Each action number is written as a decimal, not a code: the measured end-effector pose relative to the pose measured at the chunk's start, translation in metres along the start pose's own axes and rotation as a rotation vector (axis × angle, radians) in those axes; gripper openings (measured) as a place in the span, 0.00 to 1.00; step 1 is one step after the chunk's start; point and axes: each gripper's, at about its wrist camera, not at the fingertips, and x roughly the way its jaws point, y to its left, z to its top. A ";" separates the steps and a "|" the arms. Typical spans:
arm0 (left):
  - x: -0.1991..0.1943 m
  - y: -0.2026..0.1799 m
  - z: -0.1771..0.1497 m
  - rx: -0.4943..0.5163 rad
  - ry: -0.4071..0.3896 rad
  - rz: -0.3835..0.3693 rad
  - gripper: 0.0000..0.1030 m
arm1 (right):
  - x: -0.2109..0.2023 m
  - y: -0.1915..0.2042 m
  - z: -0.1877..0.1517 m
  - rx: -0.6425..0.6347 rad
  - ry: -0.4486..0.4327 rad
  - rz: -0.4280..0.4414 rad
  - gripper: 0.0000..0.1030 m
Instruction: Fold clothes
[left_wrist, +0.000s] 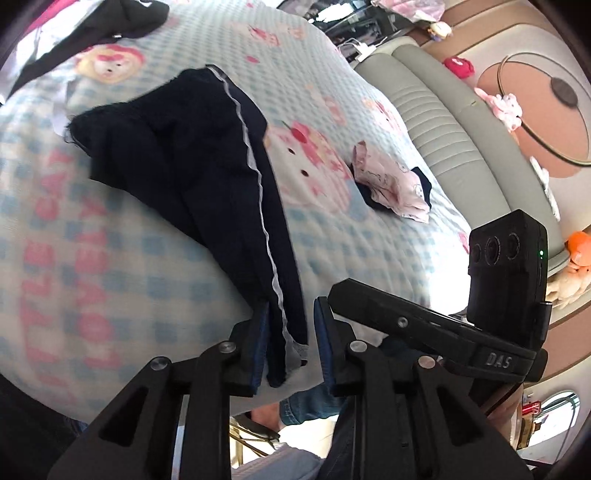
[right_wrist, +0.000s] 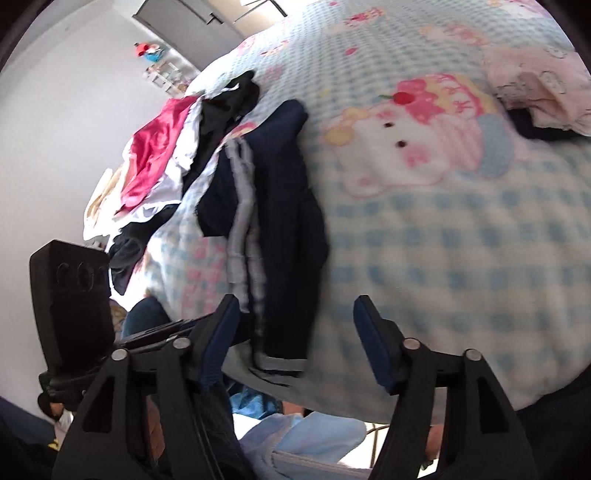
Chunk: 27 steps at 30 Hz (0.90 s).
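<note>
Navy trousers with white side stripes (left_wrist: 192, 158) lie lengthwise on the bed, folded along the leg. Their hem end hangs near the bed's front edge. My left gripper (left_wrist: 291, 306) stands partly open around that hem; the left pad rests beside the cloth and the right pad is clear of it. In the right wrist view the same trousers (right_wrist: 284, 221) reach down between the fingers of my right gripper (right_wrist: 297, 301), whose jaws stand wide apart without touching the cloth.
A blue-checked cartoon-cat cover (left_wrist: 147, 277) spreads over the bed. A pile of red, white and black clothes (right_wrist: 159, 158) sits at the far left. A pink garment on a dark one (left_wrist: 388, 184) lies to the right, near the grey padded headboard (left_wrist: 424, 110). A person's jeans (right_wrist: 295, 435) show below the bed edge.
</note>
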 end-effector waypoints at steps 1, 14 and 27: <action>-0.001 0.001 0.000 0.005 0.001 0.001 0.25 | 0.003 0.001 0.000 0.003 0.004 0.011 0.72; 0.004 0.006 -0.015 0.053 0.075 0.008 0.25 | 0.044 0.010 -0.002 -0.005 0.083 0.015 0.51; -0.013 0.017 -0.004 0.009 0.003 -0.003 0.33 | -0.027 -0.013 0.019 -0.019 -0.174 -0.205 0.07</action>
